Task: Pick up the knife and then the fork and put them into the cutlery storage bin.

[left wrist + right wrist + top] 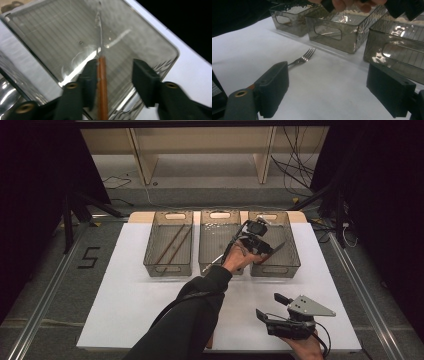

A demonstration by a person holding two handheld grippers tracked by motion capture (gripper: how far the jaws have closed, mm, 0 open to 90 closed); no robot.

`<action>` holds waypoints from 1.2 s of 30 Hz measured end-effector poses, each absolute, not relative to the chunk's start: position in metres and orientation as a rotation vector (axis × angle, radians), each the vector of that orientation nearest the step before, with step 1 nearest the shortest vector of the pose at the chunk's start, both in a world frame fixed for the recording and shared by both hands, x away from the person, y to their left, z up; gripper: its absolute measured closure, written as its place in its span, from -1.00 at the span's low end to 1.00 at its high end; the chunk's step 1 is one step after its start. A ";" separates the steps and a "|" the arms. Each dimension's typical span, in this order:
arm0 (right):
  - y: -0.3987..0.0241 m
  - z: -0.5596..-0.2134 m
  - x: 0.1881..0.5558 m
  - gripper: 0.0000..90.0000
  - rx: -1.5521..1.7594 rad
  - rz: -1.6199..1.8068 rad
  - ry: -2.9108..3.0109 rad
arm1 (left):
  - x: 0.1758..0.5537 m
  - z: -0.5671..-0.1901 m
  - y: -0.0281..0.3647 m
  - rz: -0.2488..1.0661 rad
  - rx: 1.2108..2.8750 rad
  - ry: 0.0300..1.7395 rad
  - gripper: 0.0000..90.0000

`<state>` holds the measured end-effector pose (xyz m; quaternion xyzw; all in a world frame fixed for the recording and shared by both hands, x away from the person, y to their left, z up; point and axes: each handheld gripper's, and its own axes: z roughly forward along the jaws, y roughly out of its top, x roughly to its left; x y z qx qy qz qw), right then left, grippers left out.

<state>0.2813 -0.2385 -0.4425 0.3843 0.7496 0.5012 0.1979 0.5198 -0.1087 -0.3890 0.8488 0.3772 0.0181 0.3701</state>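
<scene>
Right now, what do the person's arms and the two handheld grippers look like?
The left arm wears a long black sleeve. Both grippers are black with blocky black jaws and brass-coloured pivot screws. The right gripper carries a grey three-cornered plate on top, and a thin black cable loops from its rear. The left gripper has a camera mounted on its body.

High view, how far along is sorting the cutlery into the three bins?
Done: two chopsticks lie in the left bin. In hand: the left gripper is over the right bin, jaws open around a brown-handled utensil. Left: the fork lies on the table; the right gripper is open and empty.
</scene>
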 end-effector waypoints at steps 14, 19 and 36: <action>-0.238 -0.443 0.282 -0.58 1.080 1.397 2.098 | 0.505 -0.360 -0.071 0.073 2.167 0.927 -0.36; -0.237 -0.443 0.282 -0.58 1.083 1.395 2.101 | 0.495 -0.351 -0.044 0.087 2.142 0.907 -0.43; -0.228 -0.445 0.282 -0.58 1.067 1.387 2.134 | 0.443 -0.369 0.046 0.092 2.031 0.910 -0.50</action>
